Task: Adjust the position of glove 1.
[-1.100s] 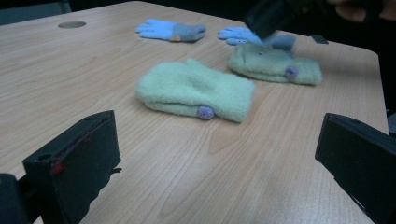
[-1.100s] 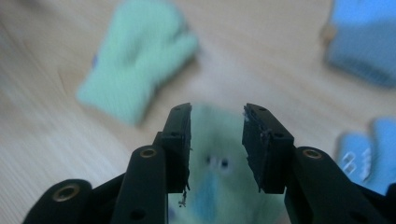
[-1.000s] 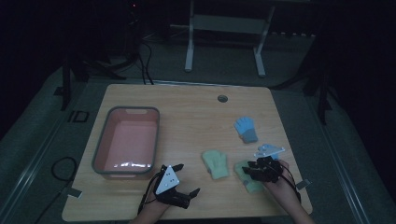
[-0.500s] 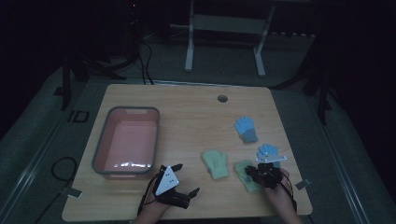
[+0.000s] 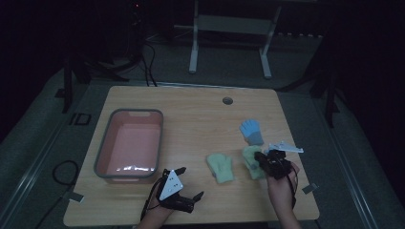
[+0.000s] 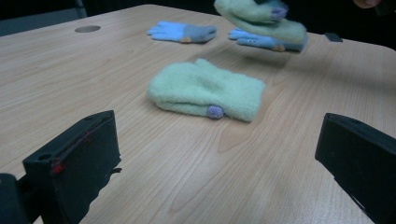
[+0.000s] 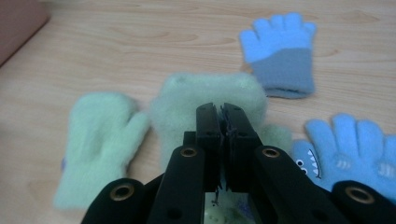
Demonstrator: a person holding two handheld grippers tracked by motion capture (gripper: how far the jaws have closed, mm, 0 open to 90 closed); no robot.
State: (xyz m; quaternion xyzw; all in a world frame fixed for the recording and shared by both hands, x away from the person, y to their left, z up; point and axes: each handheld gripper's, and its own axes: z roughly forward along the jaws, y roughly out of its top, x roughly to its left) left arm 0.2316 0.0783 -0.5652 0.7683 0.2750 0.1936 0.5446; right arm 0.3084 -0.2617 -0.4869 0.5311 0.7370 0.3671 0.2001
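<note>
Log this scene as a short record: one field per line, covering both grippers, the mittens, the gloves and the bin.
right gripper: fingers shut on a green mitten, lifted off the table
left gripper: fingers open, holding nothing
second green mitten: flat on the table between the grippers
blue gloves: one lies apart, another beside the held mitten
pink bin: left side of the table

Light: dim, room nearly black at 12 o'clock.
Floor (image 5: pixel 43 143): grey carpet, cables at 10 o'clock.
Table (image 5: pixel 200 114): pale wood, round grommet (image 5: pixel 228 100) near the far edge.
Frame (image 5: pixel 229 33): white, 2 legs, at 12 o'clock.
</note>
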